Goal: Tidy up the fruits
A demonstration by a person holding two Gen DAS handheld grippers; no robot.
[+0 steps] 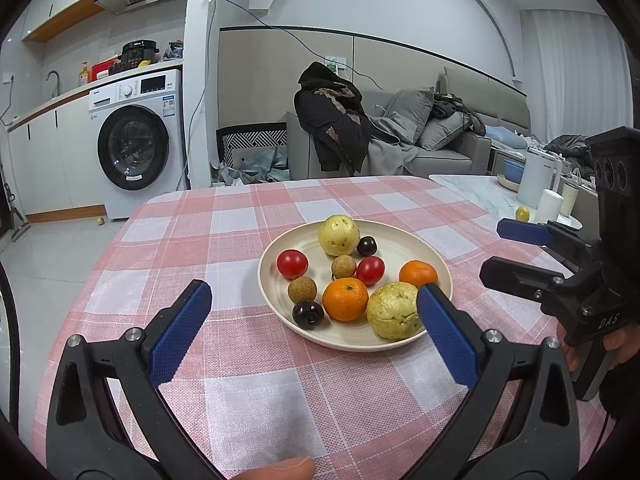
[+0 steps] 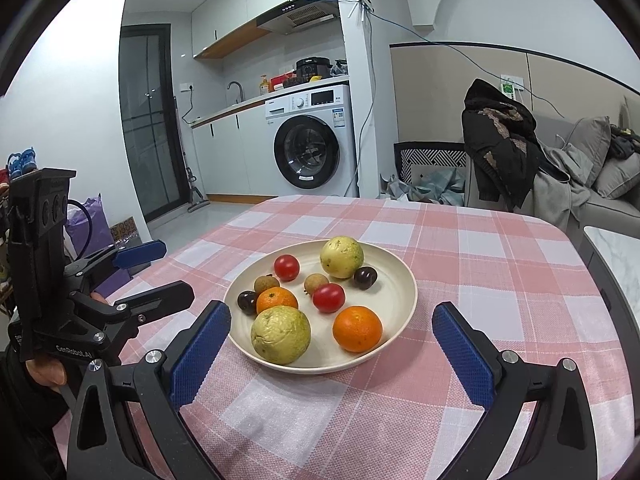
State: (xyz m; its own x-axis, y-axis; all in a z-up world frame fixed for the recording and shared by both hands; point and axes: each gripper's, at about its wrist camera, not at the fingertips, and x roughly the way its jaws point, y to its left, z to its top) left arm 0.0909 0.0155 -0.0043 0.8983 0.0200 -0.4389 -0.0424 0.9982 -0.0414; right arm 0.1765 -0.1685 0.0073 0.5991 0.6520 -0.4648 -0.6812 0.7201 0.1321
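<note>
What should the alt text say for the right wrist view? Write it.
A cream plate of fruit sits on a pink checked tablecloth: two guavas, two oranges, two cherry tomatoes, two longans and two dark cherries. The open right gripper frames the plate's near edge, holding nothing. The left gripper, also open, hangs at left.

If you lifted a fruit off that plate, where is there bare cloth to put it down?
The checked tablecloth lies bare beyond the plate, toward the washing machine, and on the near side before both open grippers. The plate itself is crowded: ten fruits, several touching.
</note>
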